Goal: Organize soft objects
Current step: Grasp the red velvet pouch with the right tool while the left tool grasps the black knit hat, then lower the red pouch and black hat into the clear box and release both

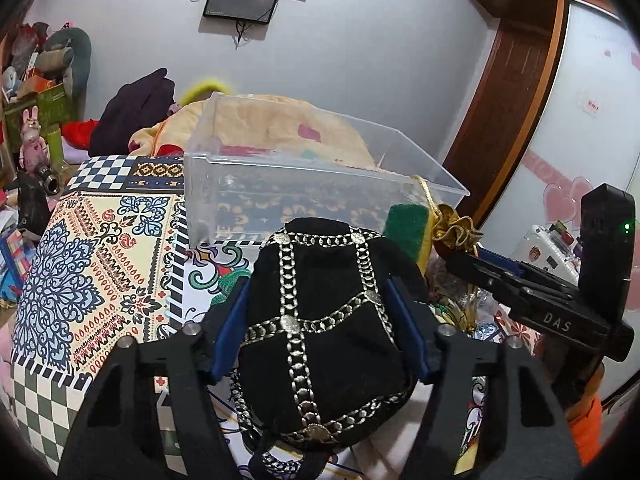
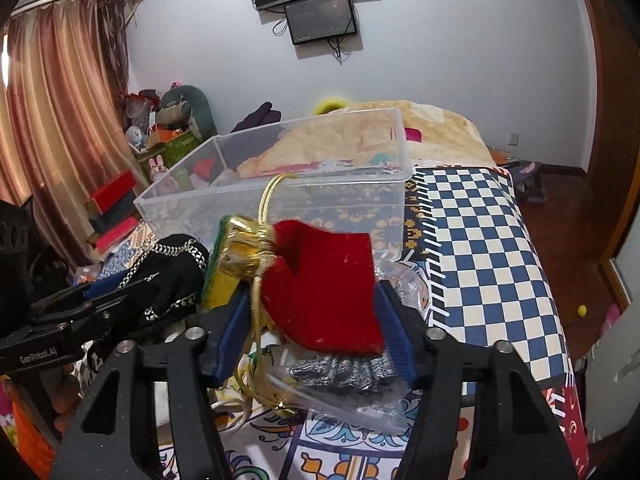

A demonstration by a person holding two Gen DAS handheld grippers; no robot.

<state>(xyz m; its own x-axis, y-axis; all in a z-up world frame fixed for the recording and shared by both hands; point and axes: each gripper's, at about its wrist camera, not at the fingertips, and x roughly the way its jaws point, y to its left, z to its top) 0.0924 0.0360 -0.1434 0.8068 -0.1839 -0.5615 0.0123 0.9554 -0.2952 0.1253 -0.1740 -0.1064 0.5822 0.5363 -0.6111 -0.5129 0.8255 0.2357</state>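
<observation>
My left gripper [image 1: 320, 316] is shut on a black velvet pouch with silver chain trim [image 1: 324, 320], held above the patterned cloth in front of a clear plastic bin [image 1: 304, 172]. My right gripper [image 2: 316, 312] is shut on a red velvet pouch with a gold drawstring top [image 2: 324, 288], also just in front of the bin [image 2: 280, 200]. The black pouch [image 2: 168, 276] and the left gripper show at the left of the right wrist view. The right gripper [image 1: 472, 260] shows at the right of the left wrist view, with the gold top [image 1: 456, 228] visible.
A green and yellow sponge [image 1: 408, 232] lies beside the bin. A clear bag with grey fabric [image 2: 344, 376] lies under the red pouch. A yellow blanket [image 2: 380, 132] is piled behind the bin. The checked cloth [image 2: 488, 240] extends right. Clutter stands at far left.
</observation>
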